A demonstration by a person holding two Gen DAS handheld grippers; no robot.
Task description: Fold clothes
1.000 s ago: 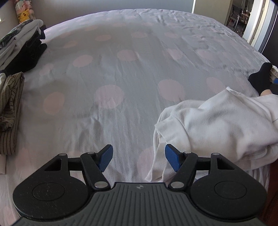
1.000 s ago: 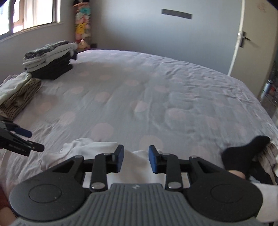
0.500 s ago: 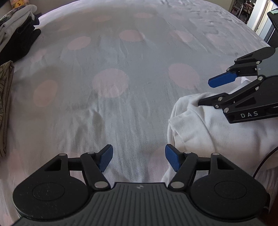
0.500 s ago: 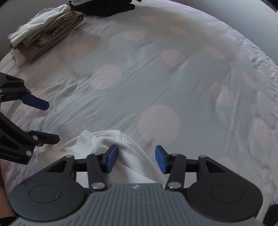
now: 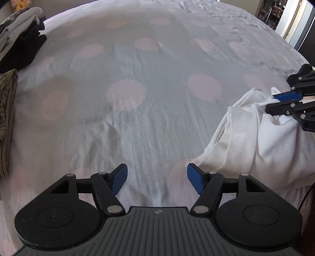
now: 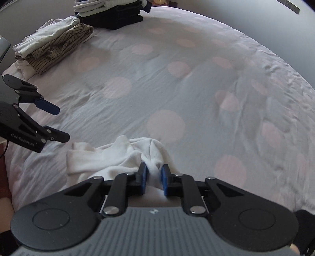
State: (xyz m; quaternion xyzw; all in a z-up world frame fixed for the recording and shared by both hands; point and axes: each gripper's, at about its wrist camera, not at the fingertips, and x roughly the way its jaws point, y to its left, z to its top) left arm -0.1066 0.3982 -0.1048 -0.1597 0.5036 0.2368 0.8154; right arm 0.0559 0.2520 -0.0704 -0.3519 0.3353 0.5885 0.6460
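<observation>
A crumpled white garment (image 5: 261, 137) lies at the near right edge of the bed; it also shows in the right wrist view (image 6: 110, 157). My right gripper (image 6: 154, 175) is shut on a bunched fold of the white garment, and it shows in the left wrist view (image 5: 283, 100) gripping the cloth's far side. My left gripper (image 5: 157, 179) is open and empty, low over bare sheet just left of the garment; it also shows in the right wrist view (image 6: 57, 124).
The bed has a grey sheet with pink dots (image 5: 137, 78). Folded clothes stand at the far left: a striped brown pile (image 6: 57, 45) and a black and white stack (image 6: 112, 13). A doorway (image 5: 291, 21) is at the far right.
My right gripper has lowered onto the white garment and closed on a fold of it. My left gripper has stayed open, shifting slightly over the sheet.
</observation>
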